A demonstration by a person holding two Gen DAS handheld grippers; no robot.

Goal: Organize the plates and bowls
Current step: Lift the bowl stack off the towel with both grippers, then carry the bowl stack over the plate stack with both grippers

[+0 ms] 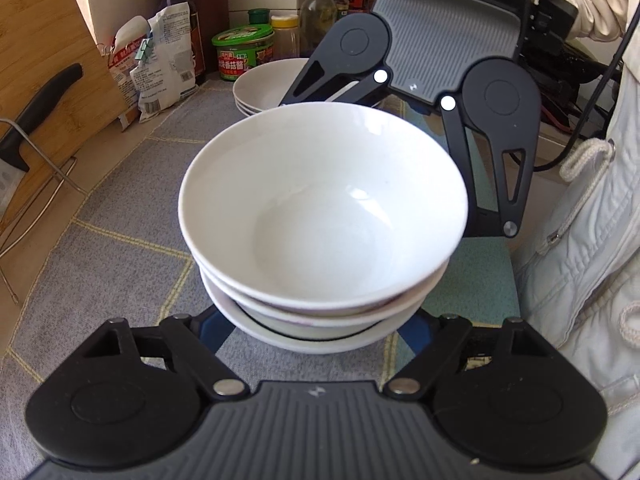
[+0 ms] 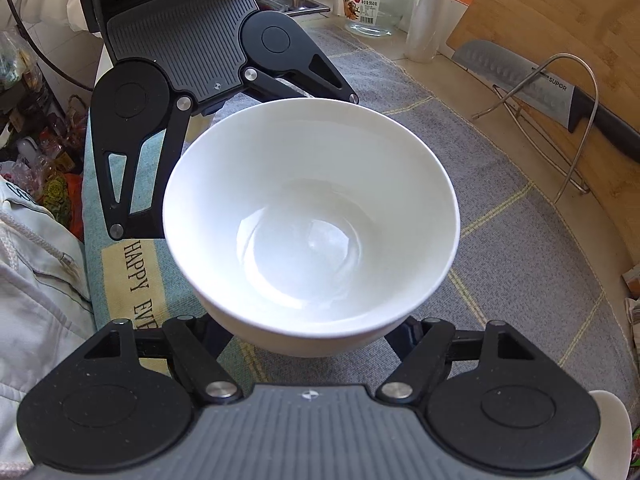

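Note:
A stack of three nested white bowls (image 1: 320, 216) fills the middle of the left wrist view, and its top bowl (image 2: 308, 220) fills the right wrist view. My left gripper (image 1: 316, 340) reaches under the stack from one side, jaws spread wide around its base. My right gripper (image 2: 316, 344) does the same from the opposite side. Each gripper's fingertips are hidden under the bowls. The right gripper's body (image 1: 436, 60) shows beyond the stack in the left view, and the left gripper's body (image 2: 180, 40) shows in the right view. A second stack of white dishes (image 1: 264, 88) sits behind.
A grey checked cloth (image 1: 120, 208) covers the counter. A wooden cutting board (image 1: 44, 64) and a cleaver (image 2: 532, 80) lean in a wire rack. Sauce bottles, a green tub (image 1: 242, 52) and a food bag stand at the back. A glass jar (image 2: 374, 0) stands by the wall.

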